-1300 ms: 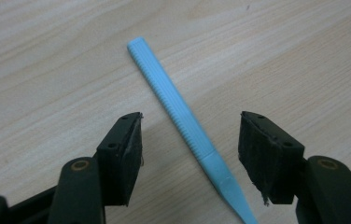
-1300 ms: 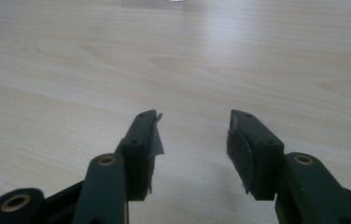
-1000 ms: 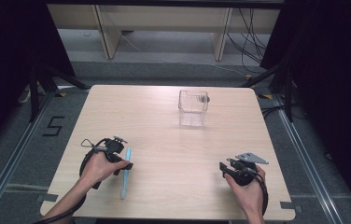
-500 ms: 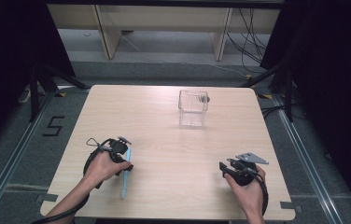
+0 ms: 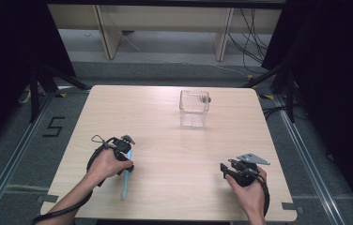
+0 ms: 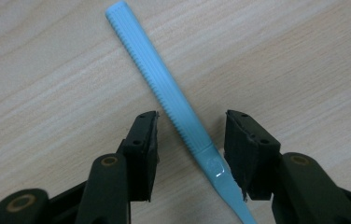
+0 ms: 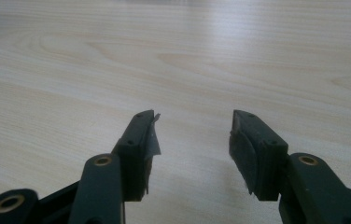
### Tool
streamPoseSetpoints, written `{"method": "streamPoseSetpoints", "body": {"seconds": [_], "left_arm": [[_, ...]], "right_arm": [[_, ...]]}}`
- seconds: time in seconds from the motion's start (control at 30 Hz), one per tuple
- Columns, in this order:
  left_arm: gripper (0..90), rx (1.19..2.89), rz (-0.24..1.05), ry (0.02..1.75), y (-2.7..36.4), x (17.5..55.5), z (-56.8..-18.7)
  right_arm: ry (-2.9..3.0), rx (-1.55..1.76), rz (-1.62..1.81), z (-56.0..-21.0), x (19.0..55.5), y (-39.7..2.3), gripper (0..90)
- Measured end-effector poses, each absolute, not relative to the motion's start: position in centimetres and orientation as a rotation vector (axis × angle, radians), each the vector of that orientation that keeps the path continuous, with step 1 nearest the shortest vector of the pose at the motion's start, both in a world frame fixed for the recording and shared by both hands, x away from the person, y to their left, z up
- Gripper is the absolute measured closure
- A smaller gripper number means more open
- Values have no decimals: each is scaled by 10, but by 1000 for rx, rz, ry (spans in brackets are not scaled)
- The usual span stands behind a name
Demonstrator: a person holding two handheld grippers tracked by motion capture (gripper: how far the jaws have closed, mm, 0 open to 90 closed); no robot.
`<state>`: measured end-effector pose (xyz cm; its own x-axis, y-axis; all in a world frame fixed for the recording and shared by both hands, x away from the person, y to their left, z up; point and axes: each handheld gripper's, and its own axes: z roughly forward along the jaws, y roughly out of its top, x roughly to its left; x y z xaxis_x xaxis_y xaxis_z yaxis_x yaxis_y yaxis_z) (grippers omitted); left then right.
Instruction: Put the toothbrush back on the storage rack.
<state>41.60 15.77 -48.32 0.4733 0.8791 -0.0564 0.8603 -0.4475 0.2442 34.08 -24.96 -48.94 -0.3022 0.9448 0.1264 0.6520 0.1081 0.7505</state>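
- High view: a pale wooden table (image 5: pixel 165 140) with rounded corners. Near its front left corner lies a slim light-blue plastic tool with a ribbed handle (image 5: pixel 126 180), pointing roughly from the front edge toward the back. The person's left hand holds the left gripper (image 5: pixel 126 149) low over the tool's far end. Near the front right corner, the right hand holds the right gripper (image 5: pixel 226 169), well apart from the tool.
- High view, surroundings: a small clear plastic box (image 5: pixel 194 108) stands near the back edge, right of centre, far from both hands. Nothing lies between it and the tool, so nothing seems to block the way.
- Left gripper view: the light-blue tool (image 6: pixel 173 98) runs diagonally between the two black jaws, which have just been closing with the tool between them. A gap remains on the left side; the right pad (image 6: pixel 246 154) sits at the tool's flat neck, and I cannot tell whether it touches. The tool is not yet clamped.
- Doing the step well, as I judge it: centre the jaws on the neck, close squarely, then lift level so the tool does not pivot.
- Right gripper view: the jaws stand apart over bare wood, holding nothing.
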Motion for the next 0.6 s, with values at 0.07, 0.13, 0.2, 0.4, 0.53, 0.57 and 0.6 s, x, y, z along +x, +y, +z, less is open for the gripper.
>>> {"method": "streamPoseSetpoints", "body": {"seconds": [0.07, 0.13, 0.2, 0.4, 0.53, 0.57, 0.6], "left_arm": [[546, 2491, 111, 1494, 158, 417, -483], [552, 2506, 118, 1499, 156, 418, -483], [565, 2523, 134, 1490, 154, 417, -483], [621, 2577, 114, 1432, 151, 416, -482], [687, 2620, 98, 1398, 153, 416, -481], [698, 2623, 96, 1392, 153, 416, -481], [713, 2623, 96, 1392, 153, 416, -481]], "right_arm": [[2008, 1556, 1035, -489, 341, -250, 508], [1993, 1552, 1032, -489, 341, -249, 508], [1988, 1565, 1039, -489, 340, -248, 508], [2005, 1563, 1050, -490, 341, -249, 507], [2005, 1552, 1040, -489, 341, -250, 508], [2011, 1560, 1069, -491, 342, -249, 507], [2011, 1560, 1069, -491, 342, -249, 507]]}}
